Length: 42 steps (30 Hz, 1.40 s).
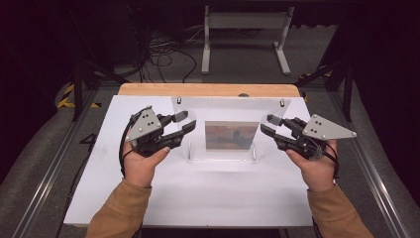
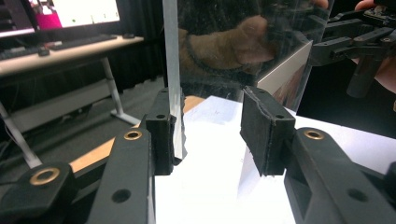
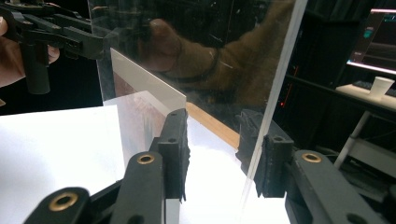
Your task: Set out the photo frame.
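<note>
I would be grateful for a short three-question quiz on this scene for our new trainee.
1. True or false: the clear panel lies flat on the white table.
2. Where do the left gripper and right gripper straddle the panel? A) top and bottom edges B) its two side edges C) both on one corner
3. Short answer: what is mounted in the panel's middle?

Key: 1 false, it stands upright; 2 B; 3 a picture.
</note>
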Each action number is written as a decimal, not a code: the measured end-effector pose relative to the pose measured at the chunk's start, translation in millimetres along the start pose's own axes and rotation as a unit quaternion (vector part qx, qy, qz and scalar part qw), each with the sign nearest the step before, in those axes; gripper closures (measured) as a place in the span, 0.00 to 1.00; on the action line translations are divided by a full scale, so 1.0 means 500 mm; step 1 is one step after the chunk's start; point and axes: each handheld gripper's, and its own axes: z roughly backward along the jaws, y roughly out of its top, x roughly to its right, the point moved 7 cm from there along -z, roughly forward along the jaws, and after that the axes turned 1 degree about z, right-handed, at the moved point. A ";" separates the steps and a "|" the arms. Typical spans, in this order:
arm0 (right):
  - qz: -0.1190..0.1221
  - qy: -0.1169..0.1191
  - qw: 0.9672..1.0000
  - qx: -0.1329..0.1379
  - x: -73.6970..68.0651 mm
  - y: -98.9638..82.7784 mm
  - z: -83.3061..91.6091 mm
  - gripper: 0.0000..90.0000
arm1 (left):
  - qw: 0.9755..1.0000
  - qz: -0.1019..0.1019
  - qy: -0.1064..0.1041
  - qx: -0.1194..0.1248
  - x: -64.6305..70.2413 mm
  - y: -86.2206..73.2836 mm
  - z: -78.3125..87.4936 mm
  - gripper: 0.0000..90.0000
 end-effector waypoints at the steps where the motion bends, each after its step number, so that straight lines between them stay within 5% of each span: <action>1: -0.002 0.001 1.000 0.004 0.001 -0.002 -0.002 0.68 | 1.000 0.001 0.001 0.001 -0.004 0.000 -0.002 0.63; 15: -0.033 -0.010 0.999 0.019 0.036 -0.006 -0.033 0.64 | 1.000 0.015 0.020 0.014 -0.038 0.001 -0.039 0.57; 19: -0.030 -0.012 0.999 0.017 0.038 -0.011 -0.043 0.52 | 0.999 0.017 0.035 0.000 -0.052 -0.013 -0.045 0.48; 28: -0.040 -0.032 0.999 0.007 0.058 -0.028 -0.061 0.34 | 0.999 0.041 0.028 -0.019 -0.064 -0.050 -0.060 0.39; 36: -0.045 -0.045 0.998 0.006 0.074 -0.038 -0.048 0.29 | 0.998 0.049 0.034 -0.030 -0.073 -0.069 -0.054 0.34; 42: -0.044 -0.060 0.997 0.003 0.081 -0.043 -0.009 0.26 | 0.998 0.031 0.036 -0.044 -0.065 -0.082 -0.030 0.32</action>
